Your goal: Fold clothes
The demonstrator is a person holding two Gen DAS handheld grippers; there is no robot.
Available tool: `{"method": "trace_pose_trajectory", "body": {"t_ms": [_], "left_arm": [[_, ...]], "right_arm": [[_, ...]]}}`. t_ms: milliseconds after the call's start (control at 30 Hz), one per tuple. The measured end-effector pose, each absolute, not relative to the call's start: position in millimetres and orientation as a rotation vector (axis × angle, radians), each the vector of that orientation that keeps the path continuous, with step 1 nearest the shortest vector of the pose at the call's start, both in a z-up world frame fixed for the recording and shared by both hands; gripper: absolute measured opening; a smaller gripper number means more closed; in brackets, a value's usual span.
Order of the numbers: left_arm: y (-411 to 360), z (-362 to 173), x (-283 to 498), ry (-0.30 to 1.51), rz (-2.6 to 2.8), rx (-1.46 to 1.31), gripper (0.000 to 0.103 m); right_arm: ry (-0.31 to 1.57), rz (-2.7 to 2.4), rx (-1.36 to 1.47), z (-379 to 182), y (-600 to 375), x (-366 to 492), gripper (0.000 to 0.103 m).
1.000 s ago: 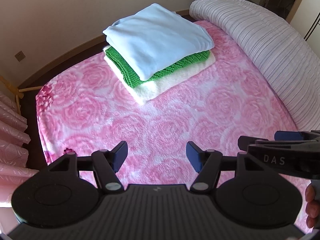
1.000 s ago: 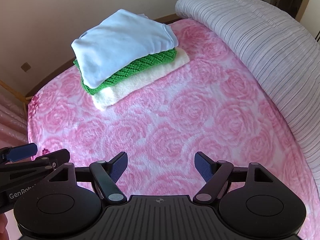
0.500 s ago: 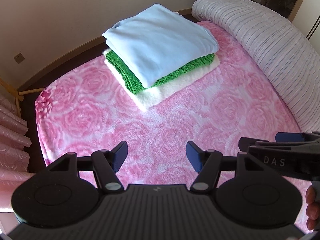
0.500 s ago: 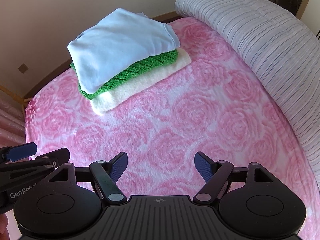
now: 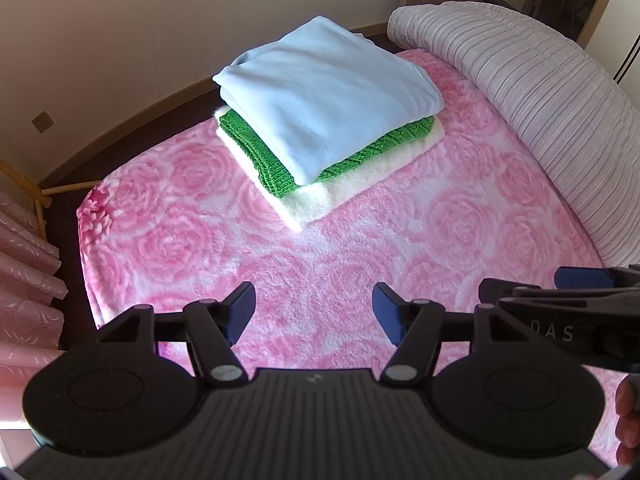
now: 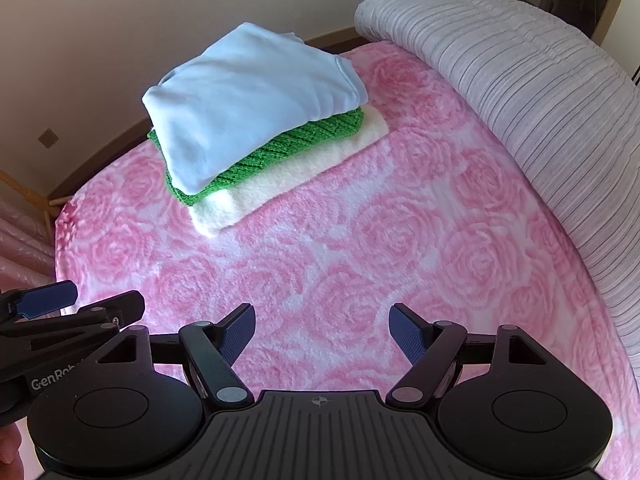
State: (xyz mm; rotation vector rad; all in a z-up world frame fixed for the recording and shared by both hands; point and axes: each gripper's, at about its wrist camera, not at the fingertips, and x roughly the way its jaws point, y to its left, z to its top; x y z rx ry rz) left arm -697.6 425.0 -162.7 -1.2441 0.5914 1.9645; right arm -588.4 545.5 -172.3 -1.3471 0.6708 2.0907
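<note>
Home bedroom: rose-patterned bed blanket (image 5: 328,248), striped bolster (image 6: 532,92).

Right tongs (image 6: 322,330) hang over the pink rose blanket (image 6: 400,248) on the bed, jaws spread wide, nothing between them. Left tongs (image 6: 80,306) in at the lower left edge; their state can't be judged from here. Stack of three folded clothes sits toward the far corner: light blue top (image 6: 248,100) over green knit (image 6: 288,144) over cream fleece (image 6: 288,176). Grey striped duvet (image 6: 520,92) is heaped along the right side.
</note>
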Motion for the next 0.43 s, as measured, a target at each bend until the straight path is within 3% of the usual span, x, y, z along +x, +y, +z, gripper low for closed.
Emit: {"method": "trace_pose_trajectory", "body": {"t_ms": [433], "left_arm": [[403,-134,-690,0.576,1.969,-1.141,0.061]], "right_arm": [[0.649,2.093,-1.298,-147,518,-580,0.077]]}}
